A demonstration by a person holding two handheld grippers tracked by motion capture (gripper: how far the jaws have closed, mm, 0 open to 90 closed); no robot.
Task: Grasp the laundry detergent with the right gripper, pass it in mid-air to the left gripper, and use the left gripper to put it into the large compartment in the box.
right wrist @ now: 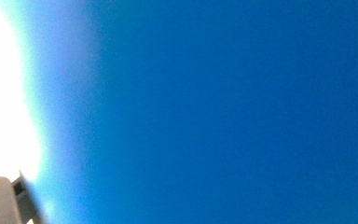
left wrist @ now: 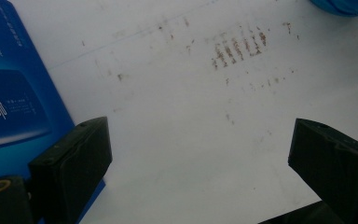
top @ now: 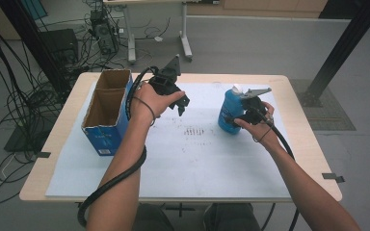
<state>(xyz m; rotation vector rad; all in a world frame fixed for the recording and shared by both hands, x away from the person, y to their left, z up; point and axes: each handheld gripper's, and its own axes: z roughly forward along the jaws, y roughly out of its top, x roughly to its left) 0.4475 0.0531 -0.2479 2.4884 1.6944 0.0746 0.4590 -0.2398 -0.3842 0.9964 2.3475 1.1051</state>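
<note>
A grey floor strewn with black cables (top: 9, 86) at ten o'clock surrounded the wooden table (top: 298, 144), with a second desk's white legs (top: 185, 41) at twelve o'clock and a dark post (top: 342, 48) slanting up at two o'clock. A white sheet (top: 183, 163) covered most of the tabletop, marked near its middle by a patch of small brown scuffs (top: 192, 131), which also showed in the left gripper view (left wrist: 237, 49).

At nine o'clock on the sheet stood an open blue cardboard box (top: 107, 113), its long axis running from six toward twelve o'clock and its two brown compartments facing up. At three o'clock a blue bottle (top: 230, 111) stood upright, long axis vertical, its white cap (top: 236, 89) pointing at the ceiling.

The left gripper (top: 180, 103) hovered above the sheet just right of the box, its jaws spread wide with nothing between them. The right gripper (top: 241, 115) was pressed against the bottle's right side; in the right gripper view a blurred blue surface (right wrist: 214, 112), probably the bottle, sat right at the lens, and whether the jaws pinched it could not be told.
</note>
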